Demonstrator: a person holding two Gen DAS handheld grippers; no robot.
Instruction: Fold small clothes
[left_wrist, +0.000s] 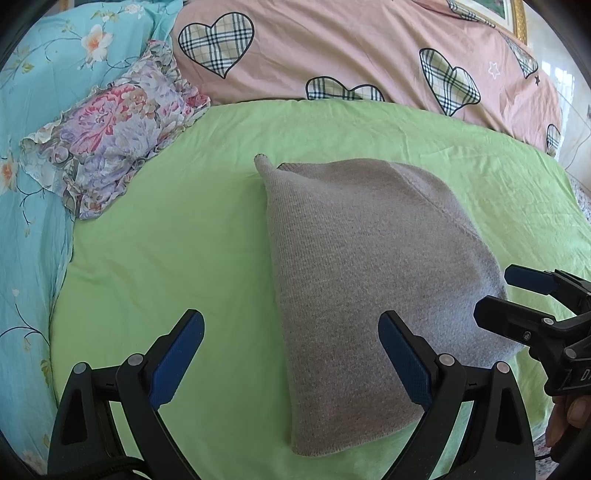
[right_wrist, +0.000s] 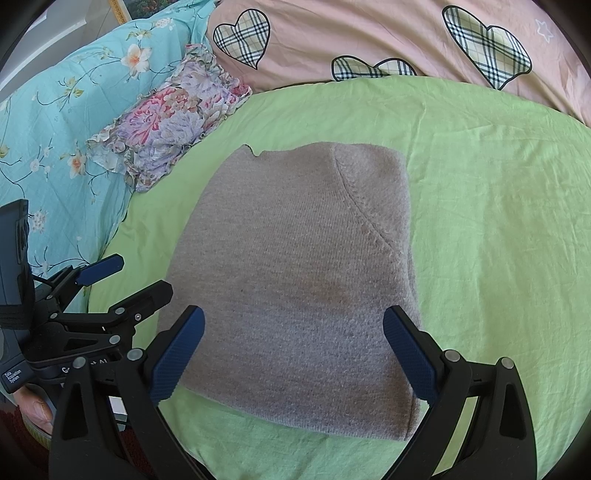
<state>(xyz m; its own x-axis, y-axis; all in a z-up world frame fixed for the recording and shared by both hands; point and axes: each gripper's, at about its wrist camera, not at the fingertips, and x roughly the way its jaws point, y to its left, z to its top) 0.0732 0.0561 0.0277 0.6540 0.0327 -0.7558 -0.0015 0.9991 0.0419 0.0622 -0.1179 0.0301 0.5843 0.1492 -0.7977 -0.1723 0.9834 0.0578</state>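
Note:
A grey knitted garment (left_wrist: 354, 266) lies folded into a compact shape on the green sheet (left_wrist: 166, 240); in the right wrist view the same grey garment (right_wrist: 295, 266) shows a curved seam near its far right corner. My left gripper (left_wrist: 291, 354) hangs open over its near left edge, holding nothing. My right gripper (right_wrist: 293, 350) is open above the garment's near edge, also with nothing between its fingers. Each gripper shows in the other's view: the right gripper (left_wrist: 498, 295) at the garment's right side, the left gripper (right_wrist: 140, 277) at its left side.
A crumpled floral cloth (left_wrist: 110, 129) lies at the far left, half on a turquoise flowered cover (left_wrist: 33, 221). A pink quilt with plaid hearts (left_wrist: 351, 55) runs along the back. A person's fingers (left_wrist: 569, 413) hold the right gripper's handle.

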